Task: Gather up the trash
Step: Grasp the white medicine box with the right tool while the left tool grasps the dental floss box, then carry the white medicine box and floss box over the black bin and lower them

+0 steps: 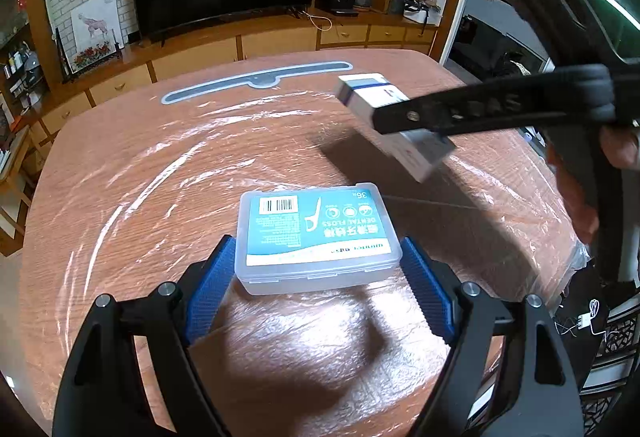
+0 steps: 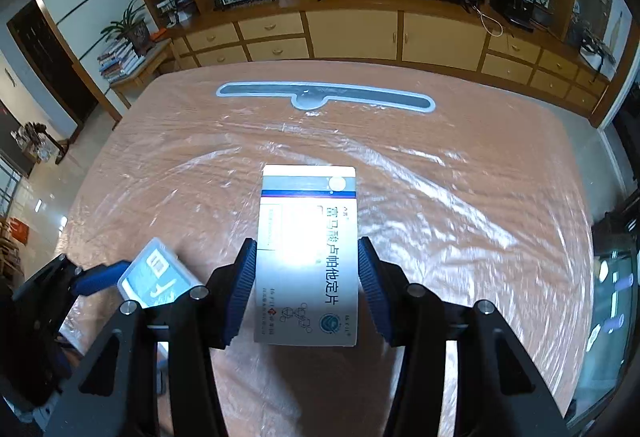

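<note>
The left gripper (image 1: 318, 285) is closed on a clear floss box (image 1: 318, 237), its blue pads pressing the two short sides, and holds it above the table (image 1: 120, 177). The right gripper (image 2: 306, 289) clamps a white medicine box (image 2: 308, 257) by its long sides, also lifted above the table. At the far edge of the table lies a long grey strip (image 2: 324, 97).
</note>
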{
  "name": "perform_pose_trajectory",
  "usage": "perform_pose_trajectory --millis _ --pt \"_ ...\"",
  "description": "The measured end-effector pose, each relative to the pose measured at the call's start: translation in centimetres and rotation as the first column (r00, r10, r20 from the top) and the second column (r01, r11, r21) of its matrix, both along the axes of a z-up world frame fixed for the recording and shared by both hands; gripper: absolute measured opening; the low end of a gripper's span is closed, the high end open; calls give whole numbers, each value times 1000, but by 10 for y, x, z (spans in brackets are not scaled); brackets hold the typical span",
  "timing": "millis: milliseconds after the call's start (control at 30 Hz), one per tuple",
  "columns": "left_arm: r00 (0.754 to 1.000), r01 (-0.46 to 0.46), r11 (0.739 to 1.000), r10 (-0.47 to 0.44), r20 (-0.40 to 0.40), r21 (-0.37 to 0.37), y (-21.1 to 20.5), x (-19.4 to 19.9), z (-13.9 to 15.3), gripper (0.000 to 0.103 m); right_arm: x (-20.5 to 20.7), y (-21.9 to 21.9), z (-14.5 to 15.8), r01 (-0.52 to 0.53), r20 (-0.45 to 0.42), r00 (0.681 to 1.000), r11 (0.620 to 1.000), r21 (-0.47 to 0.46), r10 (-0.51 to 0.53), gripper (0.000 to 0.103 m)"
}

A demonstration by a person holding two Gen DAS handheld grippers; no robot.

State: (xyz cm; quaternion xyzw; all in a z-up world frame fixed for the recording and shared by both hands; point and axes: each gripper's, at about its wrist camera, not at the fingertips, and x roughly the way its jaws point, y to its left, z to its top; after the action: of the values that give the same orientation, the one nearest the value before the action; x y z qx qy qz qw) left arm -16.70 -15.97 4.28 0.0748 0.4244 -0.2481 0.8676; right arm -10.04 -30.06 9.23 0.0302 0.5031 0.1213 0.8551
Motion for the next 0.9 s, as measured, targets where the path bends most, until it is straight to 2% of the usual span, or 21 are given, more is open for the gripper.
perform_pose_trajectory --millis 333,900 --pt "1000 -17 1000 17 4 -8 18 -18 5 83 -49 -8 -1 44 -25 999 994 103 -41 50" --pt "999 -24 999 25 31 -43 40 -48 24 83 -119 1 0 64 -36 998 984 164 -59 50"
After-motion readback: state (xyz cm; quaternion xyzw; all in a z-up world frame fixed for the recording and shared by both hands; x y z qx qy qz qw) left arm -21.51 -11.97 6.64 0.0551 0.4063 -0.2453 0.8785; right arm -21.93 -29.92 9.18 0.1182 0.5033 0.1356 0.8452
